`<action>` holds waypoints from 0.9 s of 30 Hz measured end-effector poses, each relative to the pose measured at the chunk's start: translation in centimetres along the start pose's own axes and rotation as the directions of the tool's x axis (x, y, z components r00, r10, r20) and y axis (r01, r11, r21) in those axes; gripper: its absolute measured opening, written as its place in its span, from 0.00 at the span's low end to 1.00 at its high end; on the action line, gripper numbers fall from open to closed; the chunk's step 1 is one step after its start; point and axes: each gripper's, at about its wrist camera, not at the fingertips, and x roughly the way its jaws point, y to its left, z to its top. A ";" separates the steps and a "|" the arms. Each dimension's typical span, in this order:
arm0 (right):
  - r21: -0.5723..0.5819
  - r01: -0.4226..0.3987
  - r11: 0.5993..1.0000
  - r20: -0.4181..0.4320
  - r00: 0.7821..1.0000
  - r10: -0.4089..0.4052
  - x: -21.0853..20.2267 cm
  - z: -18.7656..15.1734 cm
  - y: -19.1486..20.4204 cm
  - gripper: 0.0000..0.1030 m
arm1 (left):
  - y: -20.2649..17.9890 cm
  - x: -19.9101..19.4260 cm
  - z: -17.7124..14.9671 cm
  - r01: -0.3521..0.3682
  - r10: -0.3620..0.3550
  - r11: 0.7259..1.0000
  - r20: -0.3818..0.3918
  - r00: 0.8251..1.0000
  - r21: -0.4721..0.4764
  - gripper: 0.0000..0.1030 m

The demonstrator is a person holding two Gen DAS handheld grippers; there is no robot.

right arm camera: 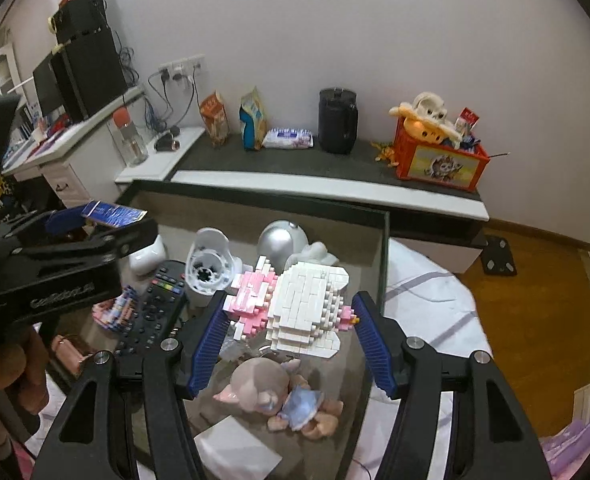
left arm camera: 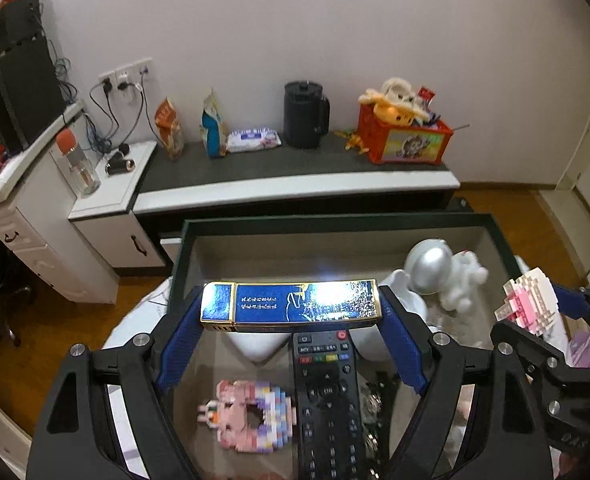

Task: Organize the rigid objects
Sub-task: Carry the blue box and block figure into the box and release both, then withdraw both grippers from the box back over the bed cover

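Note:
My left gripper (left arm camera: 291, 312) is shut on a shiny blue and gold box (left arm camera: 289, 303), held crosswise above a dark-rimmed open box (left arm camera: 335, 222). In the right wrist view that blue and gold box (right arm camera: 113, 214) shows at the left in the left gripper (right arm camera: 95, 224). My right gripper (right arm camera: 291, 312) is shut on a white and pink brick-built figure (right arm camera: 295, 306), which also appears at the right edge of the left wrist view as the brick-built figure (left arm camera: 529, 300). Below lie a black remote control (left arm camera: 327, 396), a pink brick-built ring (left arm camera: 249, 416), a silver-helmeted astronaut toy (left arm camera: 435, 268) and a pig doll (right arm camera: 273, 394).
A low cabinet (left arm camera: 295, 184) stands against the wall behind, carrying a black kettle (left arm camera: 305, 114), snack bags (left arm camera: 171, 128), a wipes pack (left arm camera: 253, 140) and a red toy crate (left arm camera: 405, 140). A white desk (left arm camera: 23, 168) with a bottle (left arm camera: 77, 162) is at left. Wooden floor (right arm camera: 527, 280) lies to the right.

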 end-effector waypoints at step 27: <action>0.073 -0.034 0.997 0.053 0.998 0.030 -5.5 -3.3 1.5 0.82 | -0.4 -12.1 -5.1 -0.021 0.018 1.000 0.124 0.992 0.023 1.00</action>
